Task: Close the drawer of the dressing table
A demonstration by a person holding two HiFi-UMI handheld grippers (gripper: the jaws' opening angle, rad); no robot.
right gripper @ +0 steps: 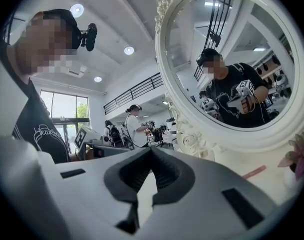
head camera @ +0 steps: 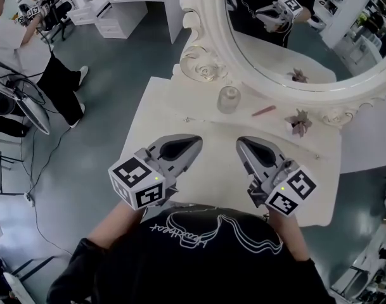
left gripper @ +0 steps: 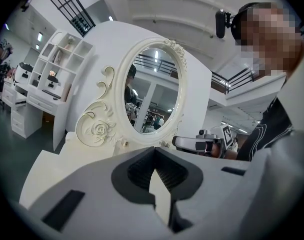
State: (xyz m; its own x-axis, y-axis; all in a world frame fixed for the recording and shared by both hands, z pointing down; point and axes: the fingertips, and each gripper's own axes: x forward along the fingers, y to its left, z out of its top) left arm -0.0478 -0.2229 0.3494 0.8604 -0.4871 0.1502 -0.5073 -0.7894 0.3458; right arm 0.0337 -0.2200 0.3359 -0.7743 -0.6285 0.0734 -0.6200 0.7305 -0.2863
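The white dressing table (head camera: 173, 116) lies below me with its oval mirror (head camera: 294, 30) at the back. Its drawer shows in no view; the table top and my torso hide the front. My left gripper (head camera: 198, 138) hovers over the near left part of the top, shut with nothing between its fingers, and points at the mirror (left gripper: 152, 84). My right gripper (head camera: 240, 141) hovers beside it on the right, also shut and empty. In the left gripper view its own tips (left gripper: 154, 149) meet. In the right gripper view the tips (right gripper: 151, 149) meet too.
On the table top stand a glass jar (head camera: 228, 99), a pink stick (head camera: 263, 111) and a small potted plant (head camera: 299, 122). A person (head camera: 28, 43) works at the far left beside tripods and cables. Another white table with drawers (head camera: 116, 11) stands at the back.
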